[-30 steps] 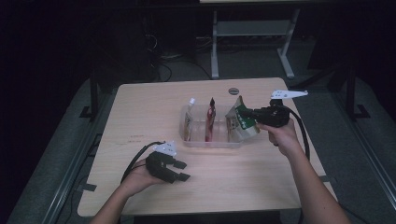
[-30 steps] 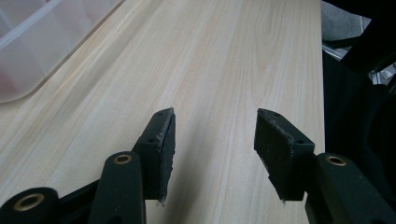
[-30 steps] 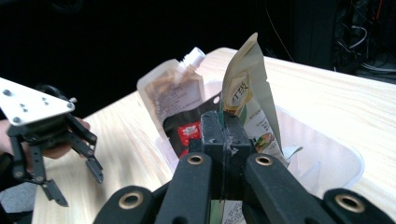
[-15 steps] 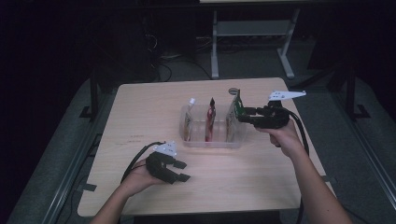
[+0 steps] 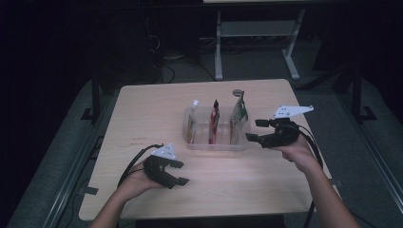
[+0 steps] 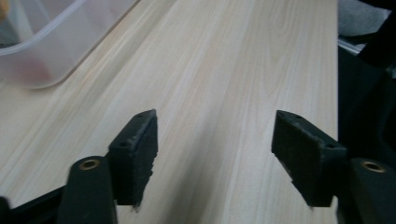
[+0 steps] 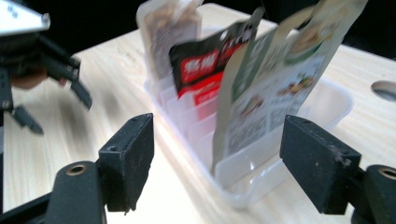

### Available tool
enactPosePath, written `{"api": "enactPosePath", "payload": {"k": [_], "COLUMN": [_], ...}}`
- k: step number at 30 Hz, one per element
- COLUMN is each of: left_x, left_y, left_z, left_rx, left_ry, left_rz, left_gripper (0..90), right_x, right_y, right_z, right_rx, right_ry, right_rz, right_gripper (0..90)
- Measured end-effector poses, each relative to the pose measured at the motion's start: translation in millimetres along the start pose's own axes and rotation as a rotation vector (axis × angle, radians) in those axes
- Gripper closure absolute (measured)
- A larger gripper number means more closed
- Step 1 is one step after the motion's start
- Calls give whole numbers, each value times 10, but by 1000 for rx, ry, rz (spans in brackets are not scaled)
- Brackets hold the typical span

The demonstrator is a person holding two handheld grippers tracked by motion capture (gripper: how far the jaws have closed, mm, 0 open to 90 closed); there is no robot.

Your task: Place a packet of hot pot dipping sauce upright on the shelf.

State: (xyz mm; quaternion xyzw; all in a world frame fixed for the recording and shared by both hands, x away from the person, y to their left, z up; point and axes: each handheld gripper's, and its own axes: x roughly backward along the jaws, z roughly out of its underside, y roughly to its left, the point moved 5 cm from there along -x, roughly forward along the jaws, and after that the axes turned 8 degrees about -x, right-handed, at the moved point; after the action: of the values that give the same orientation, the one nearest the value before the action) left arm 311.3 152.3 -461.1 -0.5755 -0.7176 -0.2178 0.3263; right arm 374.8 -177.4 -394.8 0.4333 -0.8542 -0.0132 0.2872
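Note:
A clear plastic bin (image 5: pixel 216 145) stands mid-table with three pouches upright in its slots: a beige one (image 5: pixel 192 122) on the left, a red-and-black one (image 5: pixel 215 121) in the middle, a green-and-white one (image 5: pixel 239 116) on the right. My right gripper (image 5: pixel 254 130) hovers open just right of the bin, touching nothing. Between its jaws (image 7: pixel 217 140) I look at the green-and-white pouch (image 7: pixel 275 93), the red-and-black one (image 7: pixel 205 70) and the beige one (image 7: pixel 166 37) behind it. My left gripper (image 5: pixel 182 172) rests open near the front left, over bare wood (image 6: pixel 215 126).
The light wooden table (image 5: pixel 157 109) has a round cable hole (image 5: pixel 237 92) just behind the bin. A corner of the bin (image 6: pixel 46 46) lies ahead and left of the left gripper. Dark floor and a desk frame (image 5: pixel 256 33) lie beyond the far edge.
My right gripper has let go of the green-and-white pouch, which now stands in the bin, and has drawn back to the right. The left gripper has stayed put.

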Motion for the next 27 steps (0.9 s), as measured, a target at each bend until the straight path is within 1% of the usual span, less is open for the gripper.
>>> {"api": "enactPosePath", "payload": {"k": [4,8,10,12,16,18,21,22,23,24,27], "left_x": [26,52,62,68,82,78,75,77,78,85,88], "left_y": [-6,-29,-34,-45,-57,-58,-46,-41,-37,-26,-9], "left_z": [36,103,144,178,251,276,292,297,304,313,334], "left_rx": [-6,10,8,14,7,13,5,3,9,6,10], "left_ry": [18,21,31,36,45,47,57,58,56,60,59], "left_rz": [-16,-24,-28,-27,-31,-32,-42,-44,-45,-48,-55], "left_gripper": [259,251,251,250,250,250,250,250,250,250,250], "right_x": [18,29,38,47,53,40,-4,-21,-33,-43,-45], "right_y": [52,86,95,100,105,106,109,107,112,115,127], "right_z": [160,339,423,500,642,717,836,868,895,916,917], "right_rx": [20,40,44,35,26,34,56,69,71,74,74], "right_ry": [27,75,93,102,138,166,225,242,260,272,273], "right_rz": [0,7,11,5,7,2,21,25,24,17,11], "right_gripper": [246,243,241,234,228,226,225,225,223,221,221]}}
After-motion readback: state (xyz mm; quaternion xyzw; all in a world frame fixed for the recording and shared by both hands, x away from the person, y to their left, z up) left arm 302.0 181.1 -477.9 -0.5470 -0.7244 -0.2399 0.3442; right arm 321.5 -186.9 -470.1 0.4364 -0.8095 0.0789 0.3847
